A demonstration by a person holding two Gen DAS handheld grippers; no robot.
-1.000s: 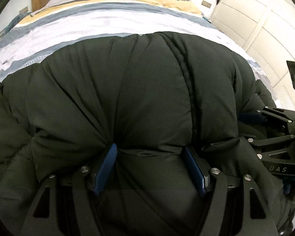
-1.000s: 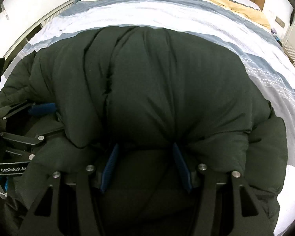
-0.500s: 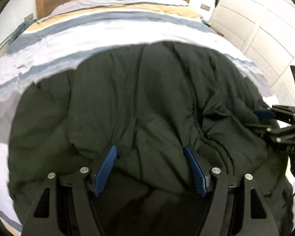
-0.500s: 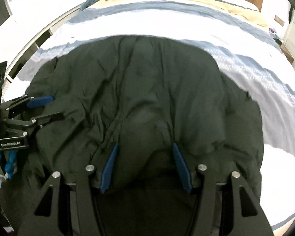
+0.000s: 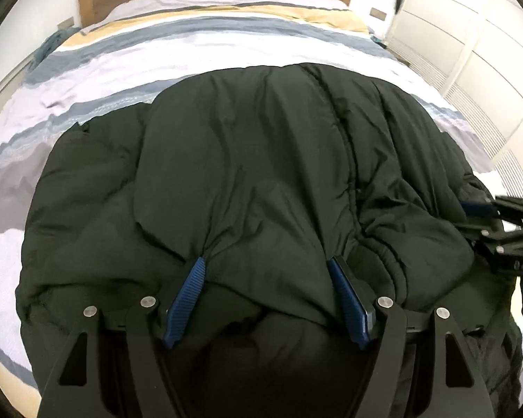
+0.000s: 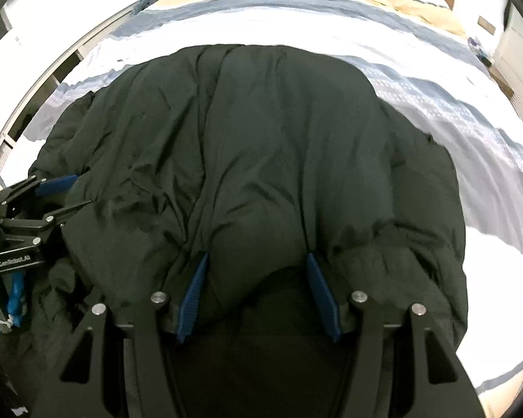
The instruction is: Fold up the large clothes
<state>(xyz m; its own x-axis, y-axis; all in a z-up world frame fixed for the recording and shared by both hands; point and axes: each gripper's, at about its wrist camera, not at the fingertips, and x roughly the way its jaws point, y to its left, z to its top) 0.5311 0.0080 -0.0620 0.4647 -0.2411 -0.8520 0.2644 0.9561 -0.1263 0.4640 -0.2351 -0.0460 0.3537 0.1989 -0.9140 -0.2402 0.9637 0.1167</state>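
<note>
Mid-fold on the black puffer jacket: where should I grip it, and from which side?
Grip the jacket along its thick near hem, coming in low from the foot of the bed. The fabric bunches there into a roll a gripper can pinch. The left gripper and right gripper each already have a fold of hem between their fingers, set apart along that edge.

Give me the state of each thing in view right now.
Jacket: dark and puffy, bunched on the bed, near edge gathered up.
Left gripper: fingers wide apart, jacket fabric bulging between them.
Right gripper: same, fabric between spread fingers.
Bed: made, striped cover, partly under the jacket.
</note>
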